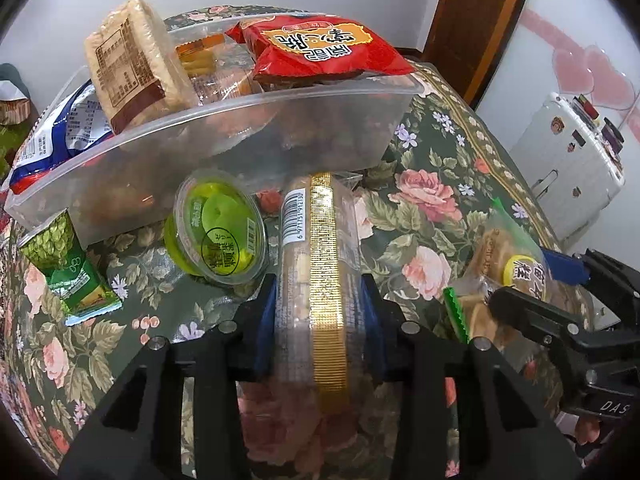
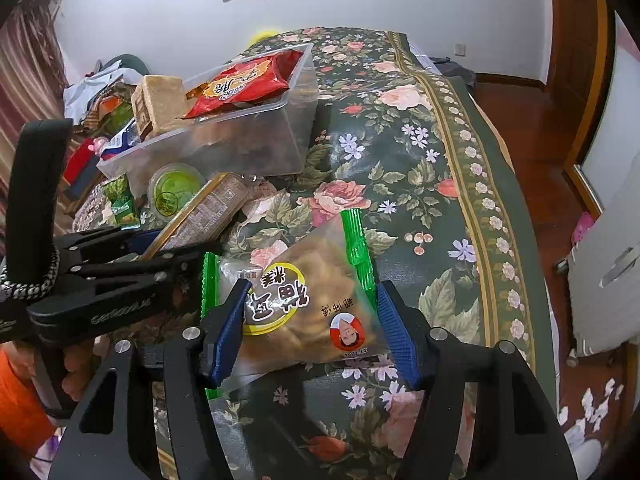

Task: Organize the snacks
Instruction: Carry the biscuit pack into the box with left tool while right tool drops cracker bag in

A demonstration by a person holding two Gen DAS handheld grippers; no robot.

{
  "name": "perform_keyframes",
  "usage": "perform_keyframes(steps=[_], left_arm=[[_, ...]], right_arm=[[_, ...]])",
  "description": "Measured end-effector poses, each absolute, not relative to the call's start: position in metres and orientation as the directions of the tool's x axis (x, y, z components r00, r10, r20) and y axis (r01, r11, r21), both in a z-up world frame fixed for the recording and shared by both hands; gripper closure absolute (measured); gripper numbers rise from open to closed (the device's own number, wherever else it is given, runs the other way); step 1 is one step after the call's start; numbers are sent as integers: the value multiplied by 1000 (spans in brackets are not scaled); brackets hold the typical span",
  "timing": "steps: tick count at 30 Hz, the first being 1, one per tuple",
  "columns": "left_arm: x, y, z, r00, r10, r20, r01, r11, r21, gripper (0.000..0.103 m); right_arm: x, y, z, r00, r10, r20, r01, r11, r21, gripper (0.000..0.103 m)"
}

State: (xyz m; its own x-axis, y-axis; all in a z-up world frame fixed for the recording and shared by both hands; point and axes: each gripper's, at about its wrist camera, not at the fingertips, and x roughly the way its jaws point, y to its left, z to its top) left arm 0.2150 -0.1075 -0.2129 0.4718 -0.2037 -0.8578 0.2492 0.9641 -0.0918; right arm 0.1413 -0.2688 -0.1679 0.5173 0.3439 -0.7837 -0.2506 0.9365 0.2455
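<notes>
My left gripper (image 1: 320,320) is shut on a long clear snack pack with a gold stripe (image 1: 326,248) that lies on the floral tablecloth, one blue pad against each long side. My right gripper (image 2: 312,328) is shut on a clear bag with green edges and a yellow label (image 2: 304,280). This bag (image 1: 496,264) also shows at the right of the left wrist view. Behind them stands a clear plastic bin (image 1: 256,120) holding a red packet (image 1: 320,48), a wrapped beige block (image 1: 132,60) and a blue-white bag (image 1: 60,132).
A green jelly cup (image 1: 220,228) and a small green packet (image 1: 68,268) lie in front of the bin. The table's edge (image 2: 516,216) runs down the right, with wooden floor beyond. A hand (image 2: 76,364) with an orange sleeve holds the left gripper's handle.
</notes>
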Motion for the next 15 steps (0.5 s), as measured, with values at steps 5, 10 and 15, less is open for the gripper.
perform_keyframes(steps=[5,10,15], left_arm=[[202,-97,-203,485,-220,-846,240,964,-113,64],[185,-81,-175,540,-240,-807,236,963,-129,67],[172,-69,-142,601,-246,-761,233,964,-128,67]], right_arm=[[141,-269,-163,526,340,-780,-247,938,243,48],[141,-266,-154,539,349,-766,-258,935,244,50],[141,-258,-134,578,352,-736,-280,933,226,50]])
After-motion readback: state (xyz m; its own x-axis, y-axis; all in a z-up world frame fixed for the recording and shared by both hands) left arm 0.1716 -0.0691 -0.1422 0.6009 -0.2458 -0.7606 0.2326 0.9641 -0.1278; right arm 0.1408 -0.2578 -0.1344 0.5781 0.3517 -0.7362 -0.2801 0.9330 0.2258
